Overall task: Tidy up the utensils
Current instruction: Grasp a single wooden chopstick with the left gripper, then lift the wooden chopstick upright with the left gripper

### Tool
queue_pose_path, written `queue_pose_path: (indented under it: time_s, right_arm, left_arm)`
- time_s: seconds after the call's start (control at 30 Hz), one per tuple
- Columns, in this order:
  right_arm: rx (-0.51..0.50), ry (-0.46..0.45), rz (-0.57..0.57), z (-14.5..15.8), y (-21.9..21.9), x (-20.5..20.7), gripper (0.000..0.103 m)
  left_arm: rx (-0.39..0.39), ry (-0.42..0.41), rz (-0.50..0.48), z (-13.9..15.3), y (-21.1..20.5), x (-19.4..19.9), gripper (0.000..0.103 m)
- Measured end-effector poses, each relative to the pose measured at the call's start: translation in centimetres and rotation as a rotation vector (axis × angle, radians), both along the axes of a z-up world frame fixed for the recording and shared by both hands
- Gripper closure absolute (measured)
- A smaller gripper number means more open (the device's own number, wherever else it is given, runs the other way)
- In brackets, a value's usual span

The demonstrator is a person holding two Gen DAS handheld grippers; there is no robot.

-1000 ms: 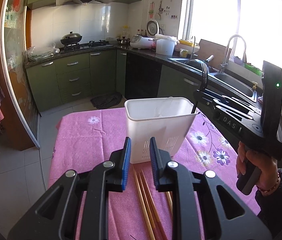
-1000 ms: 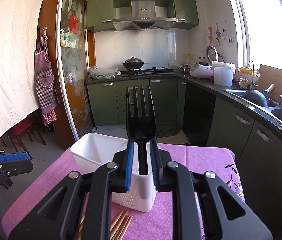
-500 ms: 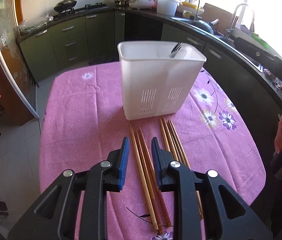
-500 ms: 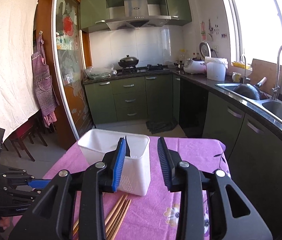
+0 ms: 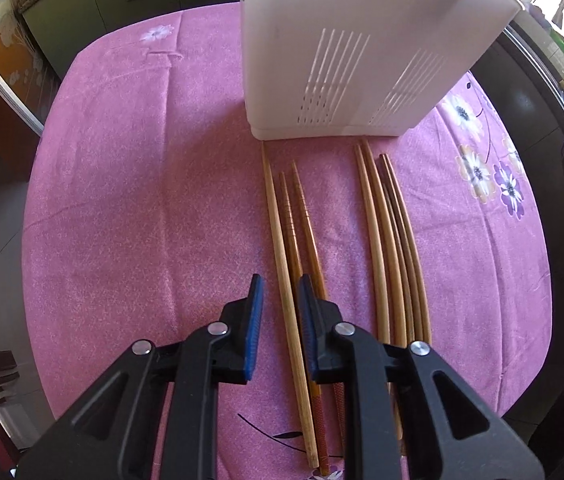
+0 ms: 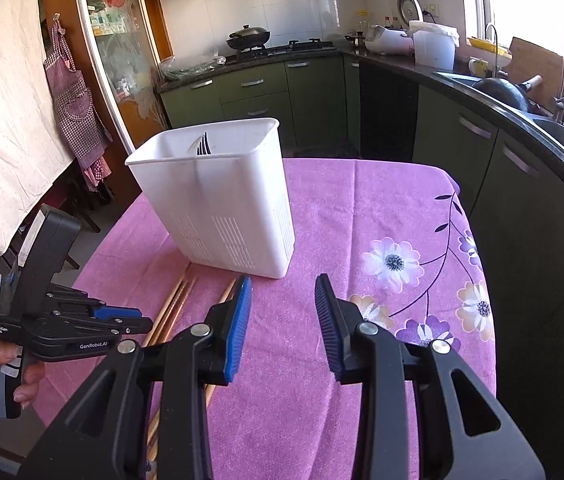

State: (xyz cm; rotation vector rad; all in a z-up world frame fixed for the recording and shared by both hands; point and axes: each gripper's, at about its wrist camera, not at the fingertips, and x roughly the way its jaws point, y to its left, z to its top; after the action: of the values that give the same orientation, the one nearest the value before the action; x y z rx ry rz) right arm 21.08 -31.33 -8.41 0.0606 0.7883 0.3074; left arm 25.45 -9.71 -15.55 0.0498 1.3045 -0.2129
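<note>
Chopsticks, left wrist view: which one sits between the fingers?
The pale chopstick, leftmost of the left group and nearest the holder; the darker ones lie right of the fingers.

The black fork [image 6: 202, 146], clamped upright in the right tool [image 6: 282, 324] a second ago, now stands inside the white holder [image 6: 218, 208], tines just above its rim. That tool has let go, its jaws apart and empty, and has drawn back from the holder. The left tool [image 5: 280, 328] has tipped down from the holder's front wall to straddle a pale chopstick [image 5: 282, 264] before it, its jaws just narrowed, not yet pressing
</note>
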Motion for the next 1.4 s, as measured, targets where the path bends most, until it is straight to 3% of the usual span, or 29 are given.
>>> queue_pose_path:
  time_s: [0.3,0.53,0.57,0.67,0.83,1.1,1.23,1.3,1.4]
  right_arm:
    - [0.009,0.032,0.004,-0.8,-0.3,0.4,0.070]
    - [-0.009,0.048,0.015,-1.1,0.1,0.5,0.066]
    - [-0.012,0.052,0.019,-1.2,0.3,0.4,0.066]
    - [-0.021,0.069,0.027,-1.5,0.6,0.5,0.066]
    - [-0.023,0.110,0.043,-2.1,1.2,0.6,0.066]
    - [-0.009,0.198,0.096,-3.2,3.1,1.1,0.066]
    - [-0.004,0.246,0.130,-3.9,4.3,1.5,0.066]
    - [0.006,0.281,0.139,-4.3,4.8,1.9,0.066]
    - [0.009,0.305,0.146,-4.3,5.4,1.9,0.066]
  left_arm:
    - [0.034,0.056,0.012,-1.5,-0.9,1.5,0.089]
    - [0.052,0.052,0.016,-1.7,-1.7,2.7,0.090]
    - [0.053,0.051,0.015,-1.7,-1.8,2.9,0.094]
    - [0.027,0.052,0.027,-1.6,-1.2,3.1,0.096]
    - [-0.022,-0.028,0.045,0.5,0.8,2.2,0.096]
    - [-0.055,-0.239,0.045,7.1,2.8,-1.5,0.099]
    - [-0.082,-0.292,0.037,9.4,3.9,-3.2,0.099]
    - [-0.065,-0.293,0.024,9.8,3.8,-3.6,0.099]
    - [-0.058,-0.211,0.022,8.4,3.7,-2.6,0.099]
